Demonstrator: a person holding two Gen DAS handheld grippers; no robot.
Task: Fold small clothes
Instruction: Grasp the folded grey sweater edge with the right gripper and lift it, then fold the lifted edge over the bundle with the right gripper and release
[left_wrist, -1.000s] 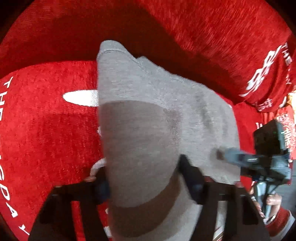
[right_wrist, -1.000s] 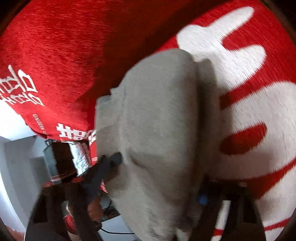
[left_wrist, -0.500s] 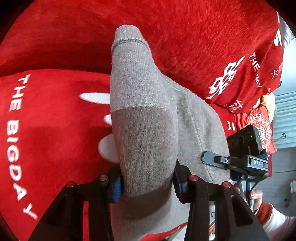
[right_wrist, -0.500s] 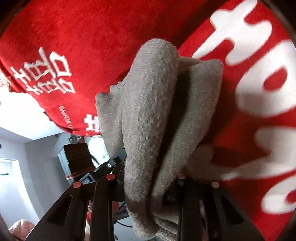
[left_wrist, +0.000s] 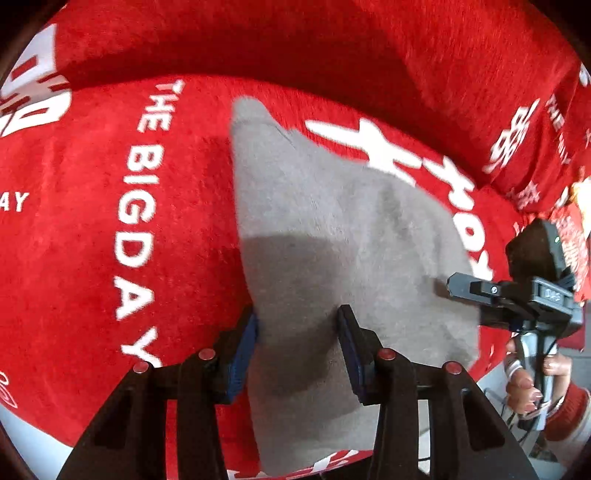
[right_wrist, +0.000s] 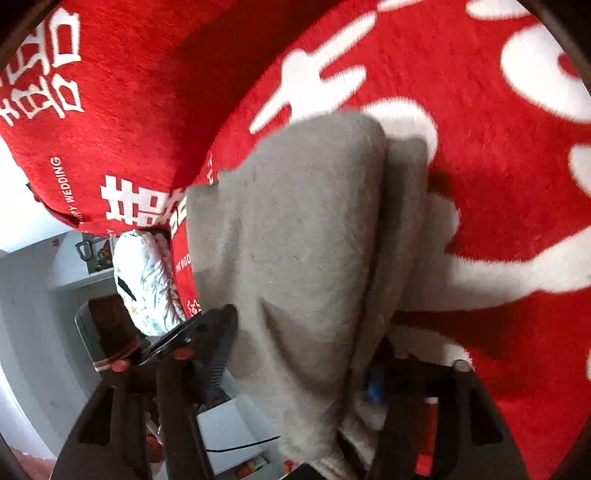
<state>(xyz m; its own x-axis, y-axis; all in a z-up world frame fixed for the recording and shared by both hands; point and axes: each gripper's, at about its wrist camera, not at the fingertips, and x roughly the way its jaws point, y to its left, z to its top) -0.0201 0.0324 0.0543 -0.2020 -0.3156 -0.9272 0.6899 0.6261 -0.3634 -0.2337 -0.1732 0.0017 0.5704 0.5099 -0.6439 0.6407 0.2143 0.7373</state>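
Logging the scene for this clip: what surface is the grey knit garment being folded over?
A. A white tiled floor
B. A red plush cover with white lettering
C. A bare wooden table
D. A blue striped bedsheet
B: the grey garment lies over a red plush cover printed with white lettering, including "THE BIG DAY".

We see a red plush blanket (left_wrist: 110, 258) with white lettering spread across the whole surface. At far left sits a white patterned cushion (right_wrist: 144, 280), beyond it a pale shelf (right_wrist: 85, 273).

Garment (left_wrist: 332, 229) on the blanket (left_wrist: 110, 258), between both claws, backrest (left_wrist: 295, 37) behind.
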